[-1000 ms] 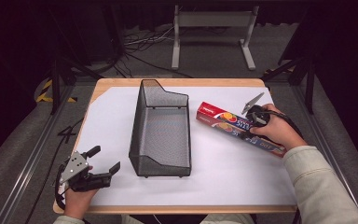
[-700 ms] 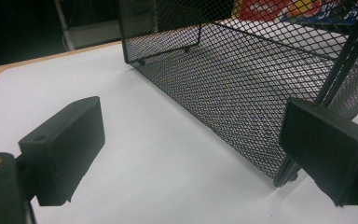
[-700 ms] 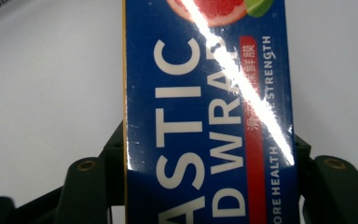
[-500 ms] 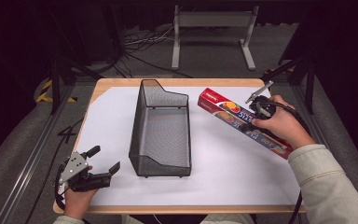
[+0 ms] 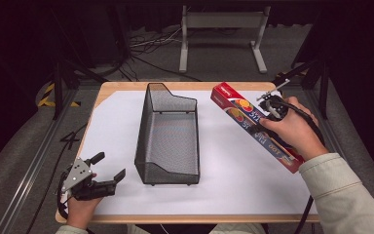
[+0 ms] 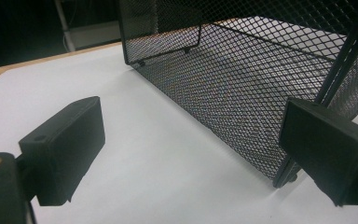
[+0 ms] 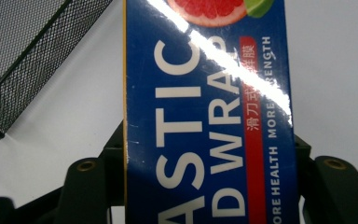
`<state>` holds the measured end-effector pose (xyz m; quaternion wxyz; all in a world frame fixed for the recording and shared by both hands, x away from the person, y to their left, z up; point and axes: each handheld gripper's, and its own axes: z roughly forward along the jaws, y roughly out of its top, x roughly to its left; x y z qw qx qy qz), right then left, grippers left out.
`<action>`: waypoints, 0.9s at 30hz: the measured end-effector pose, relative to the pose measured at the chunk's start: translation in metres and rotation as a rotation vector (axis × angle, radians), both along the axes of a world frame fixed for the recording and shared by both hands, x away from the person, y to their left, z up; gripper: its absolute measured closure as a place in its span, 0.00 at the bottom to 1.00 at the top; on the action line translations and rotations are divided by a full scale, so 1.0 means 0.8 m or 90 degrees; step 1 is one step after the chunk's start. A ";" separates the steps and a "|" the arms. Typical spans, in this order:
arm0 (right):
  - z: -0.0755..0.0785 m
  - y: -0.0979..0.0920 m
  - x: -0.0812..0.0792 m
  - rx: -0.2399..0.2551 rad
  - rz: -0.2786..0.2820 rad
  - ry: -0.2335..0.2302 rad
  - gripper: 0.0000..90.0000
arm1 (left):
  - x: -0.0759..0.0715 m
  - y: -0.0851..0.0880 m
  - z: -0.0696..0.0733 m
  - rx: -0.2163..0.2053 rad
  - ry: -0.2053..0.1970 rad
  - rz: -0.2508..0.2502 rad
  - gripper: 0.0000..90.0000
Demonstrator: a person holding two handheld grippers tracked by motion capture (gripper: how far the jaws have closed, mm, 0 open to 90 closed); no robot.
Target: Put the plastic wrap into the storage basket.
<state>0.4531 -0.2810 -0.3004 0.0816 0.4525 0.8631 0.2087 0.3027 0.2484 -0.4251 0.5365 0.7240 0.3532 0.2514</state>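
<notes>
The table (image 5: pixel 224 195) with its white sheet is mostly taken up by the black mesh basket (image 5: pixel 168 134), standing lengthwise in the middle. Right of it, the plastic wrap box (image 5: pixel 253 124) (long, blue and red) looks to be lifted off the table and tilted, clamped across its width by the right gripper (image 5: pixel 268 114). The left gripper (image 5: pixel 108 169) sits spread wide and empty near the basket's near-left corner. The risk, I'd guess: the grip looks off-centre, though the hand hides part of it, so the box could pivot in the jaws, clip the basket rim, or end up lying across the top instead of dropping in.
</notes>
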 end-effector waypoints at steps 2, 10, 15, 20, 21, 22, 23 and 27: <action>0.003 0.005 -0.003 -0.001 -0.018 -0.006 0.45 | 0.000 0.000 0.000 0.000 0.000 -0.001 0.09; 0.011 0.022 -0.010 0.017 -0.049 -0.015 0.45 | 0.000 0.000 0.000 0.001 0.000 0.000 0.09; 0.016 0.037 -0.017 0.006 -0.051 -0.034 0.45 | 0.000 0.000 0.000 0.003 0.000 0.003 0.09; 0.018 0.045 -0.022 0.035 -0.061 -0.042 0.45 | 0.000 0.000 0.000 0.004 -0.003 0.001 0.09; 0.019 0.048 -0.024 0.036 -0.064 -0.040 0.45 | 0.000 -0.001 0.000 0.004 -0.002 0.001 0.09; 0.020 0.053 -0.025 0.036 -0.067 -0.036 0.45 | 0.000 -0.001 0.000 0.004 -0.002 0.001 0.09; 0.020 0.056 -0.026 0.035 -0.061 -0.037 0.45 | 0.001 -0.001 0.000 0.007 -0.002 0.000 0.09; 0.022 0.076 -0.030 0.047 -0.047 -0.031 0.45 | 0.001 -0.001 0.000 0.011 0.001 0.000 0.09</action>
